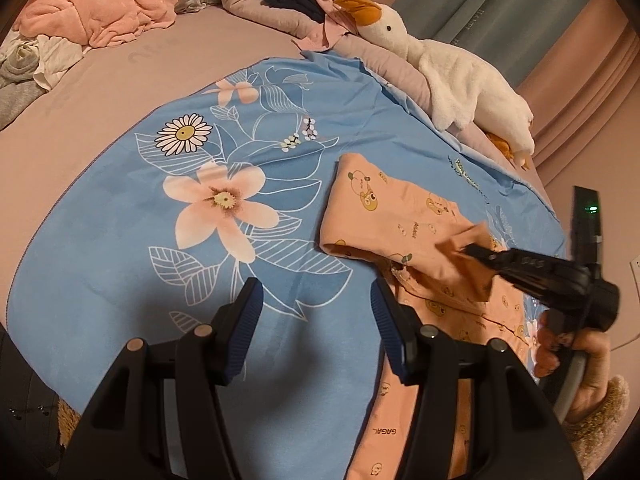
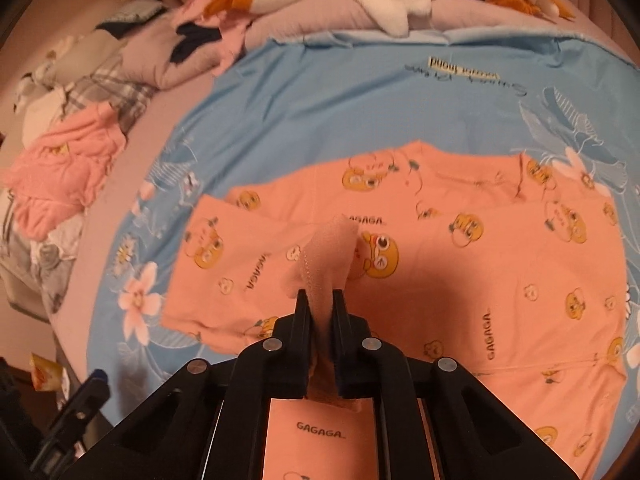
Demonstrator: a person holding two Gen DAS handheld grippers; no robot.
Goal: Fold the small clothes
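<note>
A small peach garment (image 2: 460, 264) printed with yellow cartoon faces and "GAGAGA" lies spread on a blue floral cloth (image 2: 320, 112). It also shows in the left wrist view (image 1: 404, 220). My right gripper (image 2: 321, 300) is shut on the garment's sleeve cuff (image 2: 330, 248) and holds it lifted over the body of the garment. It shows in the left wrist view (image 1: 476, 250) too, pinching the fabric. My left gripper (image 1: 316, 300) is open and empty, above the blue cloth (image 1: 160, 220) just left of the garment.
A white plush goose (image 1: 448, 72) lies along a mauve pillow at the far edge. A heap of pink and grey clothes (image 1: 80, 12) sits at the far left of the bed. Curtains (image 1: 520, 8) hang behind.
</note>
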